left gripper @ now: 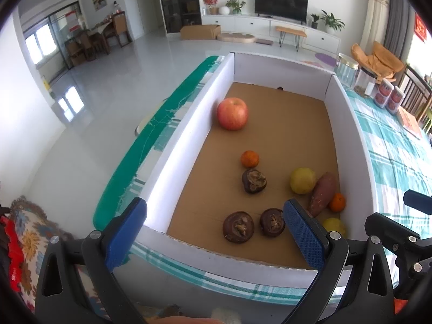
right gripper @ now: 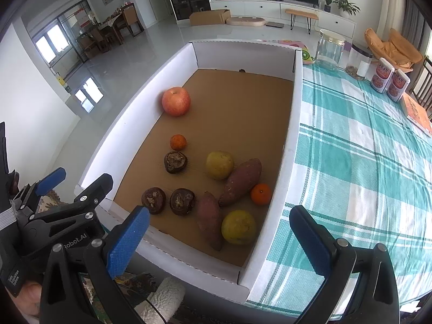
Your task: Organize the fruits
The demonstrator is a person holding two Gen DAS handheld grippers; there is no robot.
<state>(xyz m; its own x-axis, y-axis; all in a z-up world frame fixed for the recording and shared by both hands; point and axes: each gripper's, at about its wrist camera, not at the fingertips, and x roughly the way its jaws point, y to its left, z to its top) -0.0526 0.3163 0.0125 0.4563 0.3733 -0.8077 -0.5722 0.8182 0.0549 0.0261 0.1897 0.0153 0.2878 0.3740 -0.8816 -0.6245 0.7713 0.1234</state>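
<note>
Both my grippers, left (left gripper: 214, 236) and right (right gripper: 218, 239), gape wide, empty, above box's (right gripper: 295, 124) near edge. Fruit lies scattered inside; apple (right gripper: 176, 104) firm, smooth, likely slippery: grip across its middle.

only readable bits: "robot.ai" printed on the black body of the left claw (right gripper: 51, 186), plus a small side label there reading roughly "data ... system". the cans' print is too blurry.

a glass jar (right gripper: 330, 49) stands beside a dark-lidded canister (right gripper: 360, 62) and two red-labelled tins (right gripper: 389, 79) on the checked surface (right gripper: 364, 162); a television (left gripper: 280, 4) sits far behind.
</note>
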